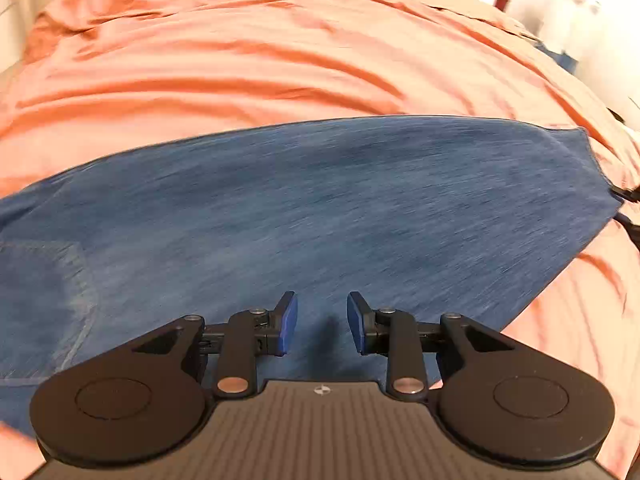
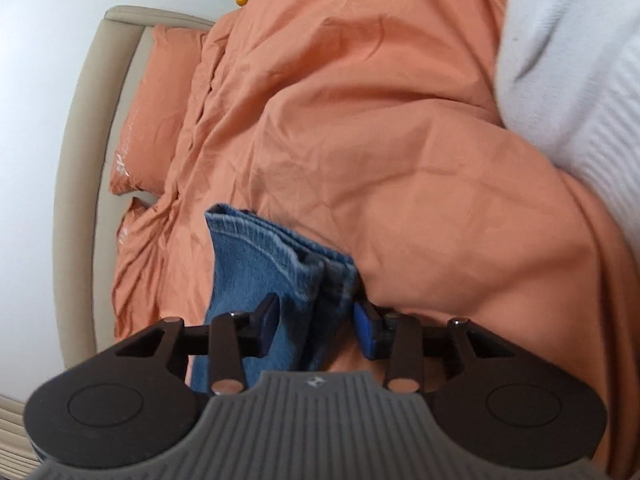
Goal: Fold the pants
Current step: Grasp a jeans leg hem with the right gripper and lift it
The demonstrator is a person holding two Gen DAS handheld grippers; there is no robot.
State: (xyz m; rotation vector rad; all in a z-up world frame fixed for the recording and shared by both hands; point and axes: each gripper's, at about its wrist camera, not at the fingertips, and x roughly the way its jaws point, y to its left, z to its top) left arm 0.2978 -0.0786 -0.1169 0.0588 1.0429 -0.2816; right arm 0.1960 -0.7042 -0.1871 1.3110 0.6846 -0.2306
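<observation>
Blue denim pants lie spread across an orange duvet. A back pocket shows at the left. My left gripper hovers just above the denim, jaws apart and empty. In the right wrist view, the hem ends of the pant legs sit between the fingers of my right gripper. Its jaws stand apart around the stacked hems, and the cloth fills most of the gap. The right gripper's tip also shows in the left wrist view at the hem end of the pants.
The orange duvet covers the whole bed, with orange pillows by the beige headboard. A white ribbed sleeve shows at the upper right. A bright room edge lies beyond the bed.
</observation>
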